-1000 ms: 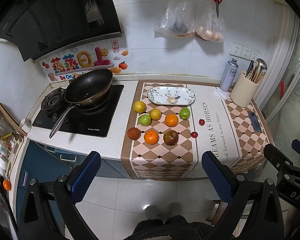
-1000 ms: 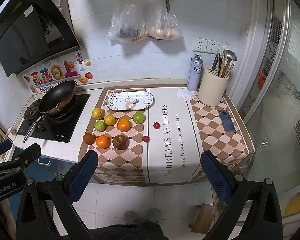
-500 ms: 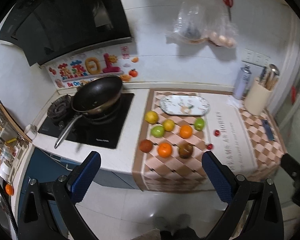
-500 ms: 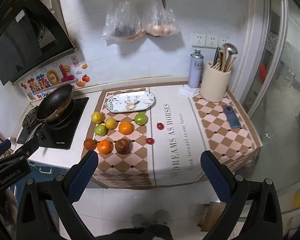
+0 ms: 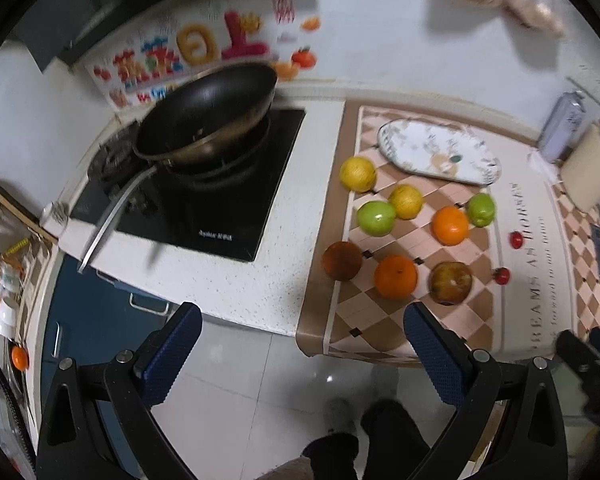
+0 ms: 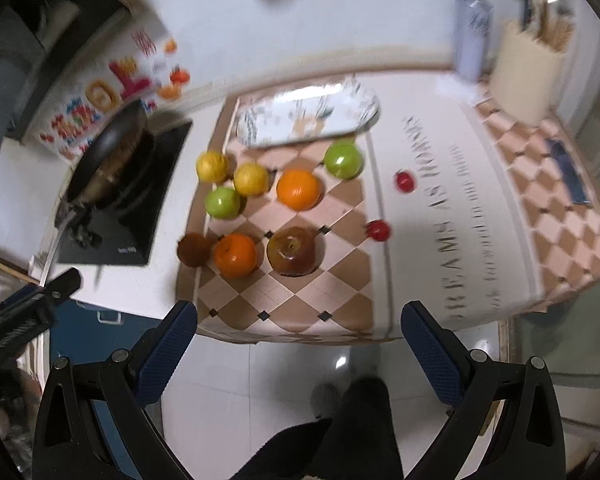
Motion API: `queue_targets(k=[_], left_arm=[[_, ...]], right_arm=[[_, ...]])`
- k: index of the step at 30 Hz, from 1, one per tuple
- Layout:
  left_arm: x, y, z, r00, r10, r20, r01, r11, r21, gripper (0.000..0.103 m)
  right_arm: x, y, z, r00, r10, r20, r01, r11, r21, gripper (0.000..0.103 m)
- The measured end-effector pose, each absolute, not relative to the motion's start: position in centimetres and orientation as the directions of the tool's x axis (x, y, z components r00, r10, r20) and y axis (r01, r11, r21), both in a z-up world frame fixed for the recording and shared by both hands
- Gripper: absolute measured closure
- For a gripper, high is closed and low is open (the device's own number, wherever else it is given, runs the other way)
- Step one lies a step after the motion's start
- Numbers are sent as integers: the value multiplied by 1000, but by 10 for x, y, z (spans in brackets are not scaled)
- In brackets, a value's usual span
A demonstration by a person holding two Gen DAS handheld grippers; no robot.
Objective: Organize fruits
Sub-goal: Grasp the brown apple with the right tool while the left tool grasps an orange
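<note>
Several fruits lie on a checked mat [image 5: 364,320] on the counter: two yellow ones [image 5: 358,173], two green apples [image 5: 376,218], two oranges [image 5: 395,277], a brown fruit [image 5: 342,260], a dark reddish apple [image 5: 450,282] and two small red fruits [image 5: 501,275]. A white patterned plate [image 5: 440,152] lies empty behind them; it also shows in the right wrist view [image 6: 308,116]. My left gripper [image 5: 300,344] is open and empty, in front of the counter edge. My right gripper [image 6: 298,338] is open and empty, just short of the mat's front edge, nearest the dark apple [image 6: 292,251].
A black pan [image 5: 204,112] sits on the stove [image 5: 220,216] left of the mat. A spray can [image 6: 472,40], a utensil holder [image 6: 528,76] and a phone [image 6: 570,172] stand at the right. Tiled floor [image 5: 260,380] lies below.
Both grippers have moved forward and down toward the counter; the fruits now look much larger and closer. No fruit has moved. Both grippers stay open.
</note>
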State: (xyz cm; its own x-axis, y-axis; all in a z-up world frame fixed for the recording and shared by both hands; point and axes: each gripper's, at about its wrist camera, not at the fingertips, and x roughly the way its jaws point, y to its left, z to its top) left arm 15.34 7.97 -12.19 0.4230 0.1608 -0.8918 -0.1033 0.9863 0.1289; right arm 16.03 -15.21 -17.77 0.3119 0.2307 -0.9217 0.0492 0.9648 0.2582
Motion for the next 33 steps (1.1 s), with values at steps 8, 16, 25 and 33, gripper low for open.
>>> queue_targets(k=[8, 16, 25, 33], left_arm=[[205, 86, -191, 242, 158, -957, -163, 979, 120, 1], [244, 68, -247, 73, 53, -996, -153, 987, 41, 12], [272, 18, -293, -27, -6, -1000, -32, 999, -5, 12], [280, -12, -323, -64, 49, -997, 76, 996, 44, 37]], right_arm=[[245, -121, -303, 83, 290, -954, 0, 957, 291, 5], [275, -110, -359, -53, 346, -937, -54, 936, 348, 34], [267, -160, -359, -70, 286, -956, -9, 958, 287, 34], [273, -163, -359, -78, 279, -957, -22, 959, 282, 33]])
